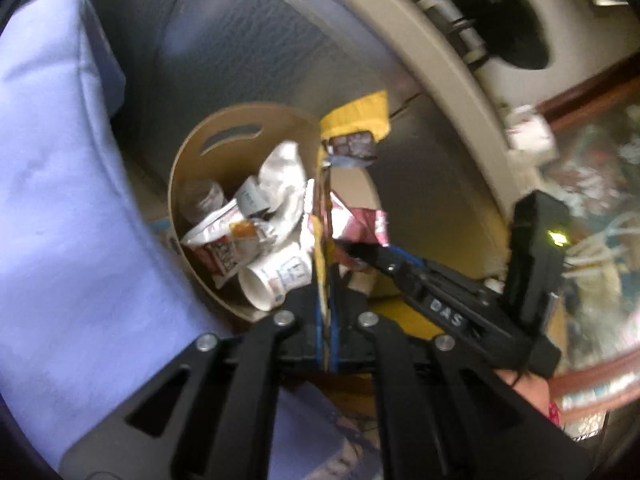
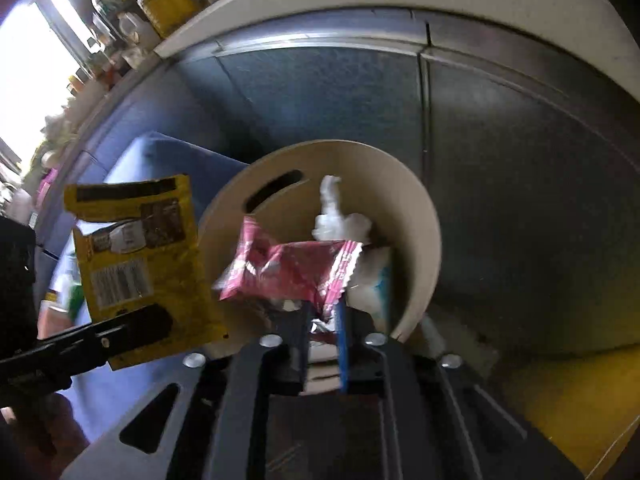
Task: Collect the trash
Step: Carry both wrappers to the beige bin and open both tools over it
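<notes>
A tan round bin (image 1: 188,184) (image 2: 416,240) with a handle slot holds a white paper cup (image 1: 276,280), crumpled paper (image 1: 284,176) and several wrappers. My left gripper (image 1: 326,276) (image 2: 160,322) is shut on a yellow snack wrapper (image 1: 356,116) (image 2: 140,256), held upright just beside the bin's rim. My right gripper (image 2: 322,320) (image 1: 352,248) hangs over the bin mouth with its jaws a little apart. The tail of a pink foil wrapper (image 2: 288,272) (image 1: 360,224) lies loosely between the fingers, and the pads do not press on it.
A blue cushion (image 1: 60,200) (image 2: 160,160) lies against the bin on the left. Grey cabinet panels (image 2: 500,140) stand behind it under a pale counter edge. A black fan base (image 1: 500,8) and a patterned glass table (image 1: 592,168) are at the right.
</notes>
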`<state>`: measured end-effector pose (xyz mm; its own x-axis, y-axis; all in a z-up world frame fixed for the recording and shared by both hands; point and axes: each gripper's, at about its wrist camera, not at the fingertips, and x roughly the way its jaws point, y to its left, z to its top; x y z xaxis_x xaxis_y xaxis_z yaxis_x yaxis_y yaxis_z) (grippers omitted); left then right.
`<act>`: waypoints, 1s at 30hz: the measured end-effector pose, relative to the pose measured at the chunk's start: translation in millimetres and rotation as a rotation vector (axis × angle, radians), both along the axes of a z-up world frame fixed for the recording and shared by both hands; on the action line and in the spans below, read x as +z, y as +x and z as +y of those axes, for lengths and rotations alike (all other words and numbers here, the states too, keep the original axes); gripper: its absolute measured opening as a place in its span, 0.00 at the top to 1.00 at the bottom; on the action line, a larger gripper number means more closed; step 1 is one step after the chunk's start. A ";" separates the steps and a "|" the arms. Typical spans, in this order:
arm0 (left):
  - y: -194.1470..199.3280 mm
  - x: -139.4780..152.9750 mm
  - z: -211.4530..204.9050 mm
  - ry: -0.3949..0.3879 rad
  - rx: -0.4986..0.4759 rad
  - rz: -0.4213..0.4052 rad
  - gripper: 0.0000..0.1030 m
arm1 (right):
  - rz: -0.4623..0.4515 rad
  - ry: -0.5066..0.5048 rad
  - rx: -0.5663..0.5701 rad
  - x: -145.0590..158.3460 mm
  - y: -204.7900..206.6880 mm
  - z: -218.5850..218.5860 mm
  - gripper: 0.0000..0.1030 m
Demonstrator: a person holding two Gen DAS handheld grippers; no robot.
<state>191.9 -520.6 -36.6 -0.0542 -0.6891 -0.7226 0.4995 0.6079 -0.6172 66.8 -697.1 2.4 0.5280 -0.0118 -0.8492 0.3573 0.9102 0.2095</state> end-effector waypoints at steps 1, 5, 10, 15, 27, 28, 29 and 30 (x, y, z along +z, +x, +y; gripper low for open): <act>3.8 -8.8 -5.4 0.024 0.008 0.032 0.90 | 0.006 0.007 -0.002 -5.0 2.9 -5.4 0.58; 10.3 -19.7 -15.8 0.022 0.023 0.064 0.90 | -0.016 0.060 0.012 -15.1 4.9 -12.2 0.44; 7.8 -9.4 -17.9 -0.040 -0.007 0.107 0.89 | -0.122 0.119 -0.014 -3.3 -6.0 -22.0 0.44; 7.9 10.4 -9.4 -0.052 0.059 0.031 0.43 | -0.178 0.114 -0.035 14.6 -13.9 -19.5 0.44; -16.8 30.1 29.3 -0.052 0.007 -0.040 0.43 | -0.214 0.164 -0.021 38.4 -18.1 -1.3 0.44; -21.1 33.0 37.9 -0.059 0.001 -0.055 0.43 | -0.219 0.188 -0.022 41.5 -19.3 0.9 0.44; -27.4 37.1 45.2 -0.069 -0.005 -0.073 0.43 | -0.230 0.231 -0.011 45.9 -21.1 7.3 0.44; -35.0 41.1 60.3 -0.078 -0.010 -0.096 0.43 | -0.246 0.260 0.012 50.8 -22.7 17.5 0.44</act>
<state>156.9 -460.3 4.5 0.0056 -0.7433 -0.6689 0.5645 0.5545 -0.6114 44.1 -679.6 53.2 0.7158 0.1953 -0.6704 0.2572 0.8189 0.5131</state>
